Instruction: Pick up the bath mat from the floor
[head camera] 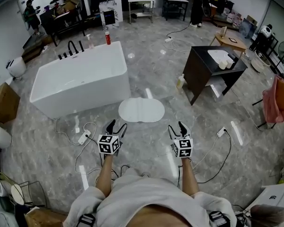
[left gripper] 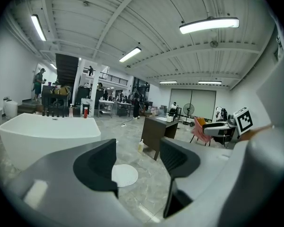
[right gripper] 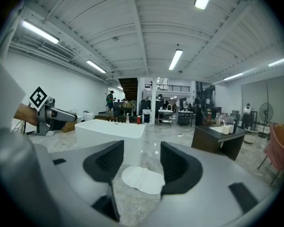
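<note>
1. White, soft-looking bath mat [head camera: 141, 110], a flat oval with rounded lobes, lying on the glossy grey marbled floor [head camera: 151, 145] near a corner of the smooth white rectangular bathtub [head camera: 80, 77].
2. Left gripper [head camera: 117, 125]: dark moulded jaws partly apart, nothing between them, held above the floor short of the mat.
3. Right gripper [head camera: 176, 126]: ribbed black pads likewise parted and empty, with the mat in view beyond the gap.
4. Dark boxy cabinet [head camera: 213, 72] standing apart, to the mat's right.

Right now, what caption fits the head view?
Left gripper and right gripper, open, face the bath mat by the bathtub.
</note>
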### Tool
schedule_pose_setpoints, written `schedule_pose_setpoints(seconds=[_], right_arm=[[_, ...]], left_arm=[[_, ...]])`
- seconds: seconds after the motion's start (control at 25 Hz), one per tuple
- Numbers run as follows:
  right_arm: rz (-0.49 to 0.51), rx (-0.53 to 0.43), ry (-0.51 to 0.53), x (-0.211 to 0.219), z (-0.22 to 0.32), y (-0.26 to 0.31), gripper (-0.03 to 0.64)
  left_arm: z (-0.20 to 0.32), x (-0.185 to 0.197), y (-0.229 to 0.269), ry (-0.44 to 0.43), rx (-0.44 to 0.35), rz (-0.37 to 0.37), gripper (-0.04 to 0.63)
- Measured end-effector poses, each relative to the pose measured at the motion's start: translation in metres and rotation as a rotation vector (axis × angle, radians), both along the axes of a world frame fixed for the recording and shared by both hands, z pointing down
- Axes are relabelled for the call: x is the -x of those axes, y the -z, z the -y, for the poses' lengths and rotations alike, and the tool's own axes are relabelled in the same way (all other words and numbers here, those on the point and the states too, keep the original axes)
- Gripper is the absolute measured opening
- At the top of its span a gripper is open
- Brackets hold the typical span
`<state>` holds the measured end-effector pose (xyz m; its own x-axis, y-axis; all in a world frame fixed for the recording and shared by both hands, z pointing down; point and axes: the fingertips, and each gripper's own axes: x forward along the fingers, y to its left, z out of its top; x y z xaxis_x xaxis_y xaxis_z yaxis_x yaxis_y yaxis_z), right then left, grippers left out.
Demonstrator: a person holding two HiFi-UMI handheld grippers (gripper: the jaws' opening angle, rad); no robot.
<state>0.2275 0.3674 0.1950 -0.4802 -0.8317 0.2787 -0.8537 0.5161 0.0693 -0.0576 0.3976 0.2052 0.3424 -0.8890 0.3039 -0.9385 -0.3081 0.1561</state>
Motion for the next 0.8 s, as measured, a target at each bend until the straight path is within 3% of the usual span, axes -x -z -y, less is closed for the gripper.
schedule_pose_setpoints(seconds=[0.44,0.8], right_arm=[[-0.01,0.025,0.01,0.004,0.038,-0.014,0.235],[-0.021,0.02,-0.006,0.026,0.104,-0.016,0.235]], left_arm=[[0.031,0.002,-0.012,0.009,0.028,0.003,0.278],[0.102,0.028,-0.02,0.011,0.02,-0.025,0.278]])
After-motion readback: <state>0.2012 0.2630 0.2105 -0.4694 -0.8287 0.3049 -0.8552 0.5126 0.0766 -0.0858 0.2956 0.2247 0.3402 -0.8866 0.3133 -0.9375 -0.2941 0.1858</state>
